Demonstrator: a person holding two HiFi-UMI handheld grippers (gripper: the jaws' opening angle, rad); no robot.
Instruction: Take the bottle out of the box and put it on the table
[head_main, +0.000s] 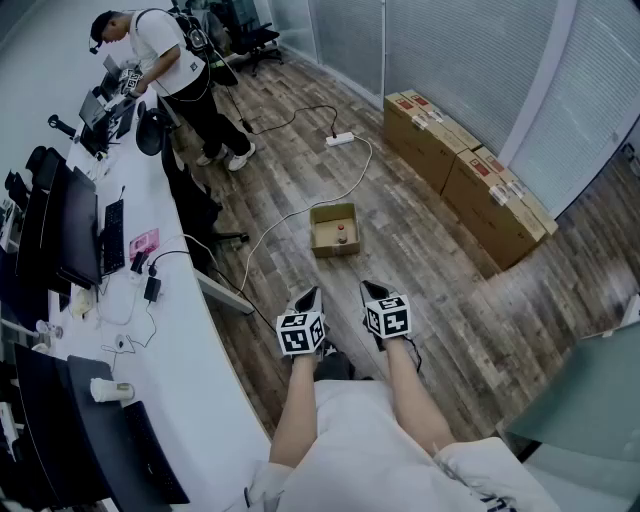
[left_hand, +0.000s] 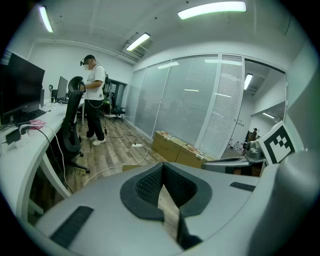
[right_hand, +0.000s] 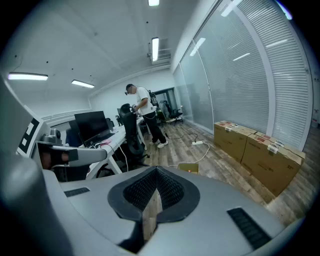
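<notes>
A small open cardboard box (head_main: 334, 230) sits on the wooden floor ahead of me. Inside it stands a small bottle (head_main: 341, 237) with a red cap. My left gripper (head_main: 310, 293) and right gripper (head_main: 368, 287) are held side by side in front of me, well short of the box, both pointing toward it. Each is shut with nothing between its pads. In the left gripper view the left gripper (left_hand: 162, 165) hides all but a sliver of the box (left_hand: 131, 167). Over the right gripper (right_hand: 156, 170), the box (right_hand: 189, 168) shows in the right gripper view.
A long white desk (head_main: 170, 330) with monitors, keyboards and cables runs along the left. A black office chair (head_main: 195, 200) stands beside it. A person (head_main: 170, 60) stands at its far end. Large cardboard boxes (head_main: 465, 170) line the glass wall, and a power strip (head_main: 340, 139) trails a white cable across the floor.
</notes>
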